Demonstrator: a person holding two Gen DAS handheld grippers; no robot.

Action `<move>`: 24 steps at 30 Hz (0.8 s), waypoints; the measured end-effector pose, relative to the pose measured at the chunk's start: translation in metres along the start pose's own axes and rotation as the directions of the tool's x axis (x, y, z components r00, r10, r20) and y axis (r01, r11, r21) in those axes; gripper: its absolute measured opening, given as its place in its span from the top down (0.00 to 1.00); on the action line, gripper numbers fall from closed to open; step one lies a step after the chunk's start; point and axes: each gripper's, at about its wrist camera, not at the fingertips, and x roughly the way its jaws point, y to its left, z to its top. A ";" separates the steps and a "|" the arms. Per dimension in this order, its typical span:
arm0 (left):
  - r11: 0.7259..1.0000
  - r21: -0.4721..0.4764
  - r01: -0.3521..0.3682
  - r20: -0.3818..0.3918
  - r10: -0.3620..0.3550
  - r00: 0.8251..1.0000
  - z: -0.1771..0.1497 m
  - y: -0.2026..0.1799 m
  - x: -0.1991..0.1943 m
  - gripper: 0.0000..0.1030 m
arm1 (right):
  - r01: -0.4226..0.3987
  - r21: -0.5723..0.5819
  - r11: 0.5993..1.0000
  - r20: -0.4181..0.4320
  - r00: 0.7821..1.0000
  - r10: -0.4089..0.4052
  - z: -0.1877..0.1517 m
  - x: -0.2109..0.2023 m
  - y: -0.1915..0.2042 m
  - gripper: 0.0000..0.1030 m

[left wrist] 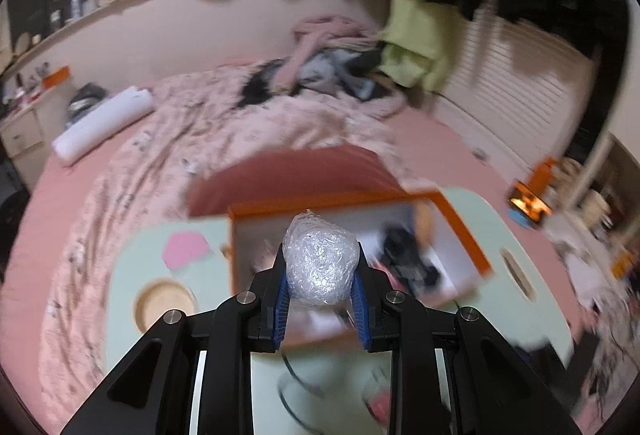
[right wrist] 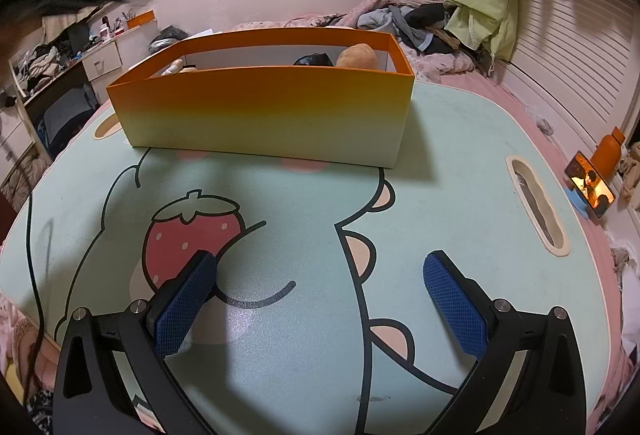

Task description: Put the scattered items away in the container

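Crumpled plastic-wrap ball (left wrist: 320,259) is clamped in the left claw (left wrist: 320,275), held above the orange box (right wrist: 260,111) on the bench (right wrist: 440,139); right claw (right wrist: 320,275) is spread wide, empty.

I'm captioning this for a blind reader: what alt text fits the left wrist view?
The left gripper clamps a crinkled ball of clear plastic wrap above an open orange box on a pale green lap table, with a messy pink bed behind.
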 end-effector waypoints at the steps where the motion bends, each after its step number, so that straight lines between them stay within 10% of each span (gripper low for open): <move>1: 1.000 0.000 0.021 -0.005 -0.021 1.000 -0.014 -0.001 -0.003 0.75 | -0.001 0.000 1.000 0.000 1.000 0.001 0.000 0.000 0.000 0.00; 10: 0.998 -0.031 0.048 -0.094 -0.051 0.994 -0.104 0.002 0.040 0.72 | -0.009 -0.010 1.000 0.001 1.000 0.009 0.000 -0.001 -0.001 0.00; 12: 0.998 -0.049 0.049 -0.101 -0.054 0.993 -0.112 0.005 0.041 0.57 | -0.009 -0.010 1.000 0.001 1.000 0.009 0.000 -0.001 -0.001 0.00; 14: 0.998 -0.035 0.056 -0.095 -0.059 0.994 -0.119 0.003 0.034 0.07 | -0.008 -0.013 1.000 0.001 1.000 0.008 0.002 -0.002 0.000 0.00; 24: 0.992 0.100 -0.081 -0.065 0.088 0.994 -0.147 -0.011 0.021 0.00 | -0.008 -0.009 1.000 0.004 1.000 0.008 0.002 -0.003 -0.004 0.00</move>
